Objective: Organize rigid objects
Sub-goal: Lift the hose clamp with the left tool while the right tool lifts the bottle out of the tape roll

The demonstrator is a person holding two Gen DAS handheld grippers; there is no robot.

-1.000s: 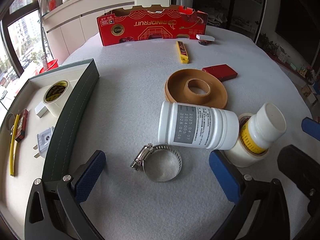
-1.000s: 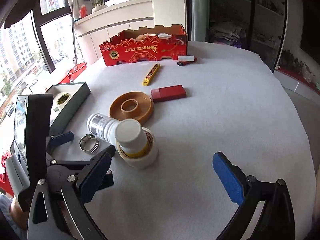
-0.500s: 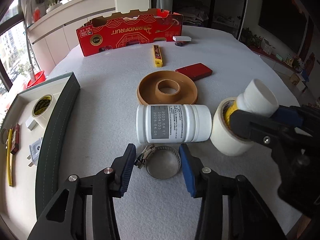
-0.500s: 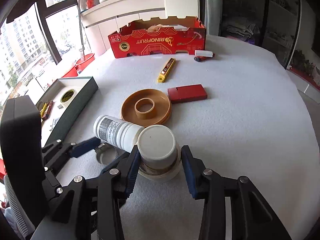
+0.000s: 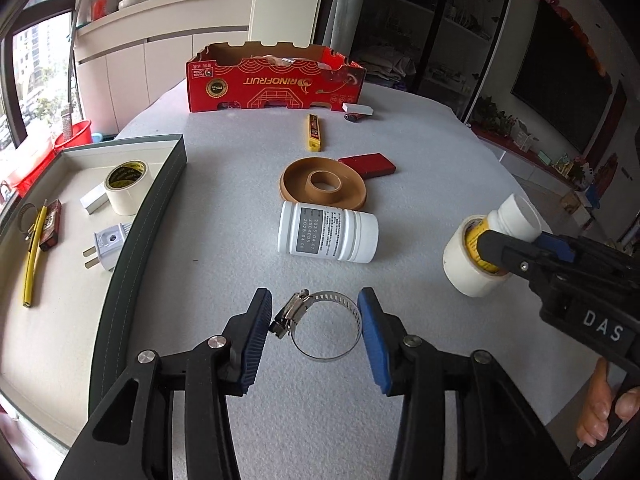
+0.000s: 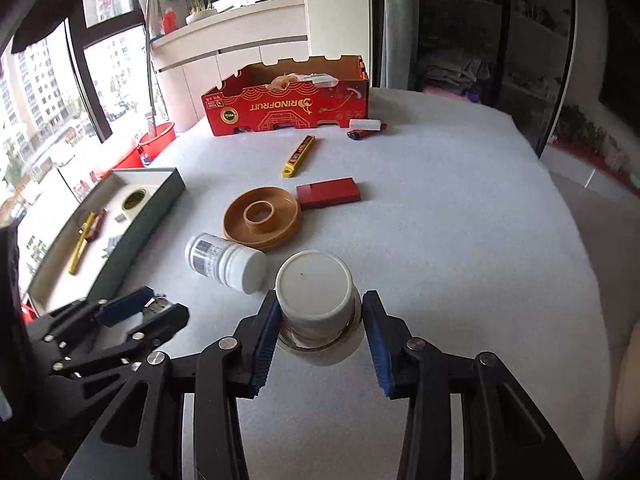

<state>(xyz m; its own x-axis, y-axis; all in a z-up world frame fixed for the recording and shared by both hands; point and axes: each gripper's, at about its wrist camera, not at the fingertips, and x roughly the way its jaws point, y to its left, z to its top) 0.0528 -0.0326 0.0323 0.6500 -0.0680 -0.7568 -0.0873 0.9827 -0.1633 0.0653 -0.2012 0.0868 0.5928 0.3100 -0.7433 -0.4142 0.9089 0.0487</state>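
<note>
My left gripper (image 5: pixel 314 320) is shut on a metal hose clamp (image 5: pixel 326 326), one pad on its screw housing and the other on the band, a little above the white table. In the right wrist view the left gripper (image 6: pixel 132 308) shows at the lower left. My right gripper (image 6: pixel 320 312) is shut on a small white-capped yellow bottle (image 6: pixel 314 286) that stands inside a white tape roll (image 6: pixel 320 350). The left wrist view shows the bottle (image 5: pixel 518 216) tilted in the tape roll (image 5: pixel 466 268). Whether the roll is off the table I cannot tell.
A green tray (image 5: pixel 160 200) at the left holds tape, a plug and a yellow cutter. A white bottle (image 5: pixel 328 236) lies on its side near a brown ring dish (image 5: pixel 296 188) and a red flat box (image 5: pixel 368 164). A yellow cutter (image 5: pixel 314 132) and red carton (image 5: pixel 276 84) lie farther back.
Both grippers went from wide open to shut, the left onto the hose clamp, the right onto the small bottle. Both then pulled back and rose slightly with their loads.
</note>
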